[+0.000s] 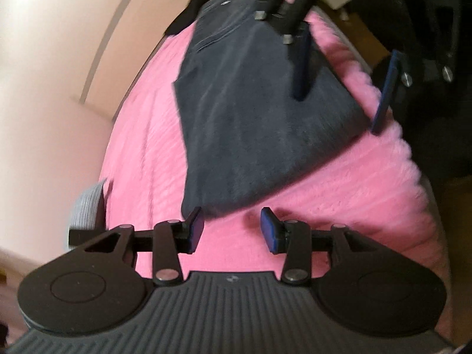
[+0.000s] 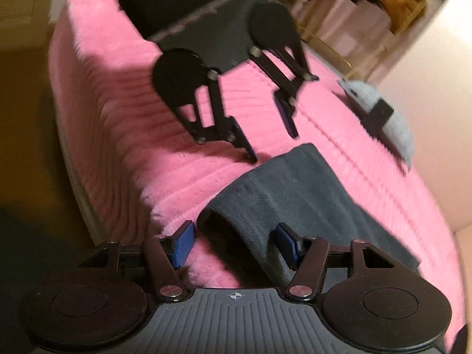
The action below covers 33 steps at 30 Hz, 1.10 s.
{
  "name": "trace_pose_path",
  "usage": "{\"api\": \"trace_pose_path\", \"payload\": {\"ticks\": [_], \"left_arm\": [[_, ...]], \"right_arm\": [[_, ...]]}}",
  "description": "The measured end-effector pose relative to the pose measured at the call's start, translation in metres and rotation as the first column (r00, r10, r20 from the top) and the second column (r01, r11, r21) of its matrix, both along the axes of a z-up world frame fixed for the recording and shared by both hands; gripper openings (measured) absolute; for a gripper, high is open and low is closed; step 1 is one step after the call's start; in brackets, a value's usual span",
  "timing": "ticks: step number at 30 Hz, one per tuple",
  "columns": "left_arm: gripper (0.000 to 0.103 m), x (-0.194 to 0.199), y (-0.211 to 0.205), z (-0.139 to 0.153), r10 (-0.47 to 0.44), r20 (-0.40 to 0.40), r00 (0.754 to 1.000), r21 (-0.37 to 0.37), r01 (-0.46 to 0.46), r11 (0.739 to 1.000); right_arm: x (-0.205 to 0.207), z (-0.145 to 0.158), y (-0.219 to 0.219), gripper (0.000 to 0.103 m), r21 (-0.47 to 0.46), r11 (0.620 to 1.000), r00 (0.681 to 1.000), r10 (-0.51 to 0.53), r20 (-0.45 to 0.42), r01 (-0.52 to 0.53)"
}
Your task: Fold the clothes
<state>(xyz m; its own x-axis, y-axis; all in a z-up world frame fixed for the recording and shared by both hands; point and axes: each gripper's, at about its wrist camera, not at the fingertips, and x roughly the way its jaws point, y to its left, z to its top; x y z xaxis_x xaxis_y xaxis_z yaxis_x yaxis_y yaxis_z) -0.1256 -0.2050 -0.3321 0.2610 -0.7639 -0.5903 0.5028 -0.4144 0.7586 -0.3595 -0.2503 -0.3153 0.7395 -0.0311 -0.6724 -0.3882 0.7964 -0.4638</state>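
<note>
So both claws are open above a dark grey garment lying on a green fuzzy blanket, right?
Not quite: the blanket is pink, not green, as both wrist views show. The rest holds: the left gripper and right gripper are open, over the dark grey garment.

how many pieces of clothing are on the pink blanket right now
2: a dark grey garment by both open grippers, a light grey garment near the far edge. Others may be hidden.

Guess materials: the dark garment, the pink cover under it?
Dark garment: soft matte knit or fleece, probably cotton blend; fuzzy nap, limp rounded fold. Pink cover: plush ribbed fleece or chenille, likely synthetic; raised cords, fuzzy edges.
</note>
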Motion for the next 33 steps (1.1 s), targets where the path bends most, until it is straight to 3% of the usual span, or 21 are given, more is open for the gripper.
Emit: {"api": "trace_pose_path", "payload": {"ticks": [1,4,7,12,13,15,17,19,25,30,32,33], "left_arm": [[0.039,0.001,-0.002,-0.003,-0.025,0.022,0.999,0.000,0.025,1.000],[0.040,0.006,-0.008,-0.013,-0.098,0.087,0.991,0.004,0.098,0.995],[0.043,0.011,-0.014,-0.020,-0.180,0.147,0.972,0.012,0.181,0.983],[0.040,0.019,-0.025,-0.028,-0.244,0.215,0.946,0.013,0.247,0.969],[0.038,0.020,-0.028,-0.030,-0.252,0.221,0.942,0.019,0.254,0.967],[0.023,0.020,-0.036,-0.030,-0.246,0.200,0.948,0.043,0.242,0.969],[0.017,0.019,-0.040,-0.024,-0.211,0.165,0.963,0.042,0.207,0.978],[0.015,0.018,-0.043,-0.016,-0.181,0.130,0.975,0.036,0.178,0.983],[0.014,0.020,-0.051,0.006,-0.111,0.013,0.994,0.030,0.111,0.993],[0.014,0.024,-0.057,0.014,-0.083,-0.038,0.996,0.030,0.084,0.996],[0.013,0.024,-0.057,0.020,-0.068,-0.069,0.995,0.023,0.070,0.997],[0.013,0.024,-0.056,0.022,-0.060,-0.084,0.995,0.019,0.062,0.998]], "right_arm": [[-0.001,0.001,-0.005,0.038,0.022,1.000,1.000,-0.014,0.009,0.013],[-0.003,0.005,-0.017,0.022,0.089,0.995,0.997,-0.057,0.043,0.053],[-0.009,0.018,-0.027,0.017,0.163,0.983,0.989,-0.106,0.099,0.089],[-0.013,0.018,-0.027,0.016,0.156,0.984,0.987,-0.106,0.120,0.087],[-0.014,0.016,-0.028,0.016,0.151,0.985,0.987,-0.099,0.124,0.080],[-0.024,0.013,-0.026,0.016,0.127,0.989,0.987,-0.091,0.136,0.074],[-0.028,0.010,-0.023,0.021,0.092,0.993,0.988,-0.080,0.134,0.068],[-0.030,0.007,-0.018,0.052,0.054,0.997,0.988,-0.065,0.137,0.058],[-0.022,0.000,-0.004,0.053,-0.074,0.997,0.989,-0.013,0.148,0.024],[-0.030,0.009,-0.004,0.054,-0.042,0.998,0.986,-0.044,0.161,0.052],[-0.031,0.006,-0.003,0.061,-0.047,0.997,0.987,-0.047,0.155,0.055],[-0.030,0.003,-0.002,0.075,-0.048,0.998,0.989,-0.042,0.145,0.050]]}}
